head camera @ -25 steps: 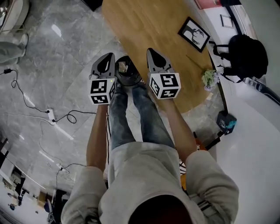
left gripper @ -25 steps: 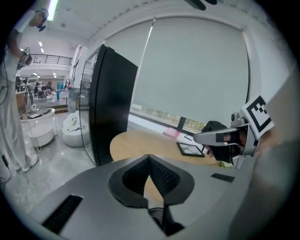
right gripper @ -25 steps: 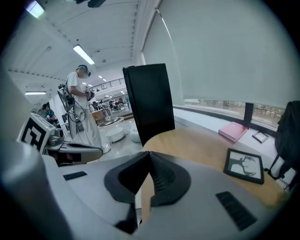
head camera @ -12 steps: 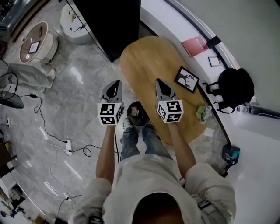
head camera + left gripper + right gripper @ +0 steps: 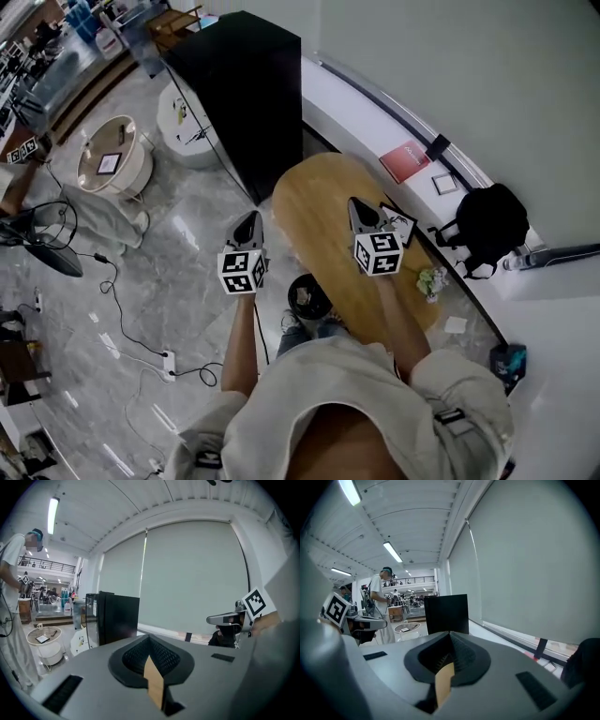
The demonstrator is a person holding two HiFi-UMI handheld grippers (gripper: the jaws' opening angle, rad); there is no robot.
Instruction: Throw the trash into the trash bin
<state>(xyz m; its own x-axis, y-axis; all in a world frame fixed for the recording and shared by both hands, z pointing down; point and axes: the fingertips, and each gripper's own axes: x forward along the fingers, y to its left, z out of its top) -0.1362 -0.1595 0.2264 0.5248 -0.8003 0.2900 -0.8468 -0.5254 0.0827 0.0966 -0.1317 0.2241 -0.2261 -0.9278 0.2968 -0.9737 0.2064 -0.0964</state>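
Seen from above, a person holds two hand-held grippers out in front, both raised in the air. The left hand-held gripper [image 5: 248, 222] is clenched, its jaws pressed together on nothing. The right hand-held gripper [image 5: 358, 206], at its 3 o'clock, is clenched and empty too, and hangs above an oval wooden bench [image 5: 314, 211]. The round black trash bin [image 5: 309, 296] stands on the grey stone floor [image 5: 187, 234] at the bench's 7 o'clock edge, between the person's arms and below both grippers. Pale trash [image 5: 302, 298] lies inside it. A black cabinet [image 5: 248, 94] stands at the bench's 11 o'clock, a black backpack [image 5: 492, 225] at its 3 o'clock.
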